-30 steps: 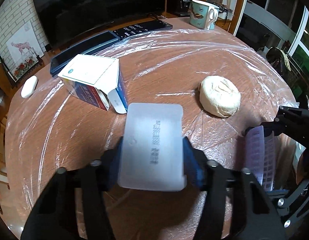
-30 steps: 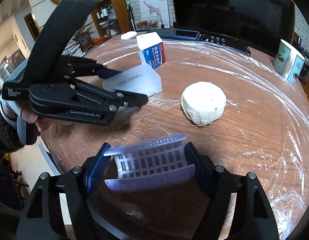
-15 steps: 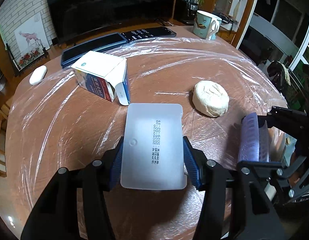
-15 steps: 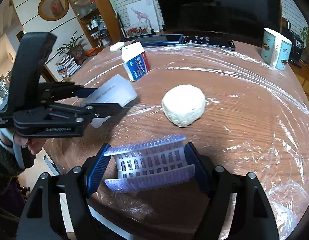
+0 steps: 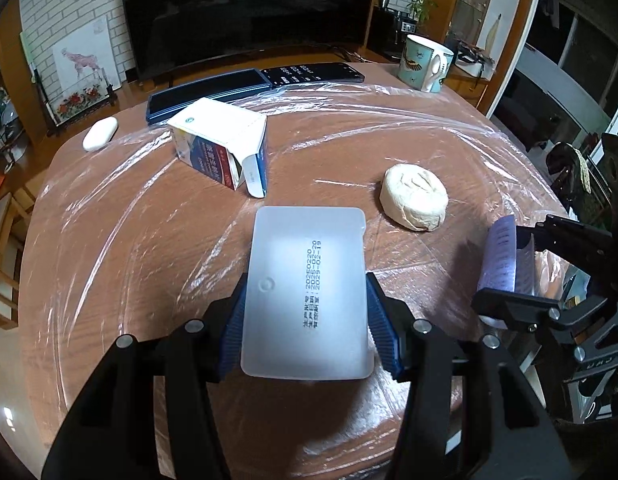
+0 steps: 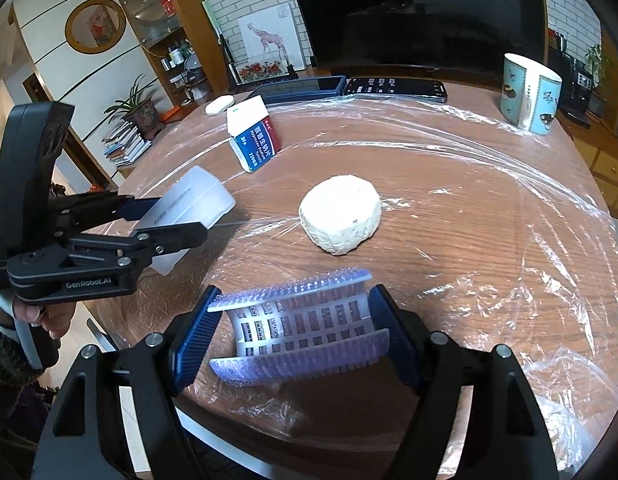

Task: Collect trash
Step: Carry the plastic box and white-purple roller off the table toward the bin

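My left gripper (image 5: 305, 332) is shut on a frosted white plastic tray (image 5: 305, 292) with a printed date, held above the near part of the round table. In the right wrist view that tray (image 6: 189, 208) and the left gripper (image 6: 169, 220) show at the left. My right gripper (image 6: 293, 332) is shut on a bent blue-and-white blister sheet (image 6: 301, 328), seen edge-on as the blister sheet (image 5: 505, 256) in the left wrist view. An open white-and-blue carton (image 5: 225, 148) lies on its side on the table. A pale round bun-like lump (image 6: 341, 212) sits mid-table.
Wrinkled clear film covers the wooden table (image 5: 109, 240). At the far edge lie a dark tablet (image 5: 205, 92), a phone (image 5: 313, 72), a white oval case (image 5: 101, 134) and a patterned mug (image 5: 425, 62). A hand and knitted sleeve (image 6: 13, 344) hold the left gripper.
Both grippers have risen slightly and drawn back from the table with their loads. The carton and the round lump now look farther away; both grips are unchanged.
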Demonstrator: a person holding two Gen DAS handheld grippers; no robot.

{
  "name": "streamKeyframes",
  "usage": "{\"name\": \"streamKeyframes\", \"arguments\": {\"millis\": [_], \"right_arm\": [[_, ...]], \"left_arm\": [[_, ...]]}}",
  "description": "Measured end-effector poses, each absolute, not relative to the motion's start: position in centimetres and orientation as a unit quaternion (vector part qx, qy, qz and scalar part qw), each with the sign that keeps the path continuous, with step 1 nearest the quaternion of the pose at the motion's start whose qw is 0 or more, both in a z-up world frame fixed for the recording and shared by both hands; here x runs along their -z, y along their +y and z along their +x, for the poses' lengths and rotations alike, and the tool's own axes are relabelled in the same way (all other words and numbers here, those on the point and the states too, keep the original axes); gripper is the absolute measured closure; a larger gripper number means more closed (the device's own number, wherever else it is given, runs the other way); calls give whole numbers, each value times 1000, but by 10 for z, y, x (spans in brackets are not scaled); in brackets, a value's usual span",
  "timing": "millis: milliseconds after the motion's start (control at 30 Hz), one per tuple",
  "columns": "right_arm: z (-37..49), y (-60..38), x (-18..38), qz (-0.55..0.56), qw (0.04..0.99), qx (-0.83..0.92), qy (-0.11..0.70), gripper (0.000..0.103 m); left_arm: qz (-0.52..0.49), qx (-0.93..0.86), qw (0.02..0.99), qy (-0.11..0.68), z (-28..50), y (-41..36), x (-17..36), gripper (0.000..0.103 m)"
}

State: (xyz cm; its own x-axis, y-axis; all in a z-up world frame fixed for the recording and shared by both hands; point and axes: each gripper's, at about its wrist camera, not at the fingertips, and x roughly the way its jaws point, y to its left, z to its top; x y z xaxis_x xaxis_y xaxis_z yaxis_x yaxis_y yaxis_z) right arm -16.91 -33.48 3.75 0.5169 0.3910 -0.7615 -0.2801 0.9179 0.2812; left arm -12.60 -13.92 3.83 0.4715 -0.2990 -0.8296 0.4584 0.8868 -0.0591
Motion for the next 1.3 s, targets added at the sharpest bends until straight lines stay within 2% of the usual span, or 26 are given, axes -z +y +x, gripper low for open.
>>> {"name": "streamKeyframes", "arguments": {"millis": [933, 1300], "right_arm": [[-223, -348, -70, 68, 879, -210, 422, 28], [-250, -347, -64, 70, 873, -212, 433, 28]], "left_arm": [[73, 236, 860, 446, -208, -134, -61, 48], [78, 243, 852, 457, -236, -132, -55, 48]]}}
